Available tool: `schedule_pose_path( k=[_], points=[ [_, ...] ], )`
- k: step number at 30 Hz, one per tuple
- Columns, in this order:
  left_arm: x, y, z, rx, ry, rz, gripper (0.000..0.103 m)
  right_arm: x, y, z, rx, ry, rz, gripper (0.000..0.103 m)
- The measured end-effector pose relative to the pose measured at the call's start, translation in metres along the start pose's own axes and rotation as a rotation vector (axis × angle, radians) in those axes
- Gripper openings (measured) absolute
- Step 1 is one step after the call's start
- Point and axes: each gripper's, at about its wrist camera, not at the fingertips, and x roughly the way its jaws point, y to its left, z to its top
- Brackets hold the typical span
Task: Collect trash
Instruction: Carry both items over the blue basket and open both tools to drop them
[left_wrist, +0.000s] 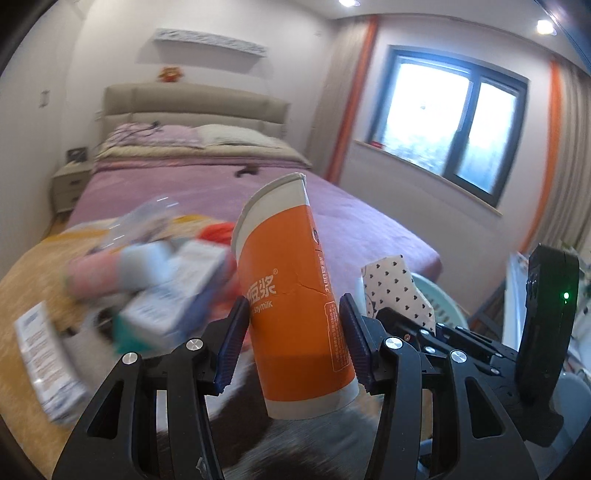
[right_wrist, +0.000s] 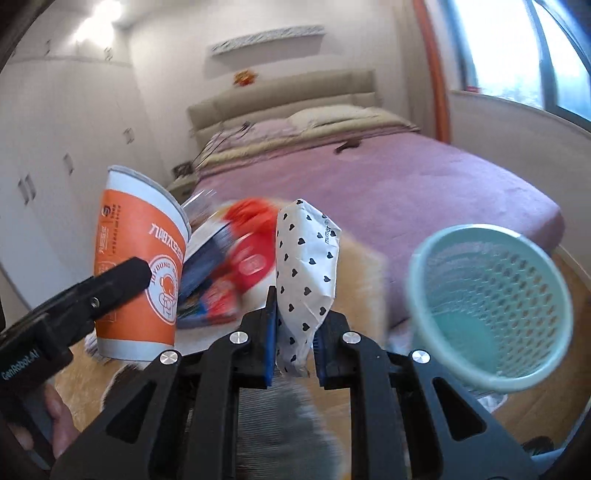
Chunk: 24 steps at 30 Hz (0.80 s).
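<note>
My left gripper (left_wrist: 293, 332) is shut on a tall orange and white paper soymilk cup (left_wrist: 295, 295), held nearly upright above the bed. In the right wrist view the same cup (right_wrist: 136, 266) hangs at the left with a black finger (right_wrist: 122, 277) across it. My right gripper (right_wrist: 295, 343) is shut on a crumpled white wrapper with small black hearts (right_wrist: 306, 266); that wrapper (left_wrist: 395, 288) also shows to the right of the cup in the left wrist view. A pale green mesh wastebasket (right_wrist: 491, 310) stands at the right, its mouth tilted toward the camera.
A blurred heap of packets, boxes and a red wrapper (right_wrist: 236, 266) lies on a yellow blanket (left_wrist: 33, 280) at the foot of the purple bed (left_wrist: 258, 192). White wardrobes (right_wrist: 48, 155) line the left wall, a window (left_wrist: 454, 122) the right.
</note>
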Motion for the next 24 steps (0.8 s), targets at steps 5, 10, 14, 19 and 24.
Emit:
schedule_pose_path(
  k=[5, 10, 14, 19, 24],
  points=[
    [0.043, -0.048, 0.014, 0.049, 0.018, -0.097, 0.049, -0.009, -0.068, 0.015, 0.092, -0.043, -0.100, 0.014],
    [0.092, -0.091, 0.022, 0.081, 0.058, -0.180, 0.049, -0.002, -0.130, 0.022, 0.161, -0.046, -0.207, 0.014],
    [0.134, -0.113, 0.022, 0.104, 0.100, -0.223, 0.049, 0.015, -0.171, 0.019, 0.230, -0.013, -0.259, 0.014],
    [0.177, -0.134, 0.014, 0.135, 0.159, -0.266, 0.049, 0.035, -0.202, 0.008, 0.274, 0.028, -0.305, 0.014],
    [0.218, -0.136, 0.000, 0.106, 0.259, -0.287, 0.049, 0.047, -0.220, -0.003, 0.305, 0.069, -0.315, 0.014]
  ],
)
